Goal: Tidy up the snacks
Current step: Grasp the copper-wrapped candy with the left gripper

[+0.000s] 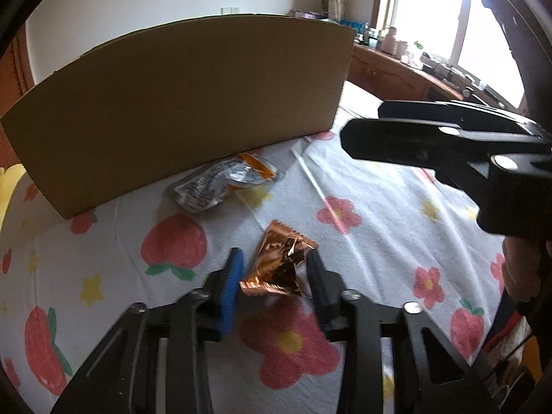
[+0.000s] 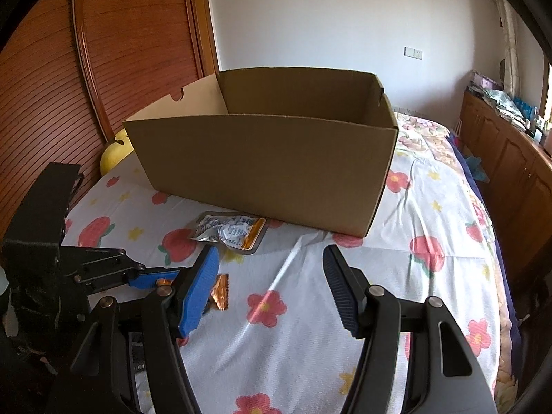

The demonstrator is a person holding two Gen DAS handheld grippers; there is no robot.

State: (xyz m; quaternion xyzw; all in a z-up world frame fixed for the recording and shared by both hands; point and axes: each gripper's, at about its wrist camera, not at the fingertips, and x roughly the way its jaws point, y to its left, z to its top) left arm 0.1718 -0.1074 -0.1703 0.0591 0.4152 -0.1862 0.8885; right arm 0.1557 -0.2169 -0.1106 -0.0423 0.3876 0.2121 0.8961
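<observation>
Copper packet (image 1: 281,265): light, crinkly and slippery; I would pinch its middle.
Left gripper (image 1: 274,272): narrow around it, maybe touching.
Right gripper (image 2: 272,286): wide, holding nothing.

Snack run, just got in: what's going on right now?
A person with two handheld grippers is tidying snacks on a floral sheet. The left gripper has its fingers either side of a copper packet; whether they grip it yet is unclear. The right gripper is open, holding nothing. A silver pouch lies in front of the cardboard box. No snacks show in the box's visible part.
</observation>
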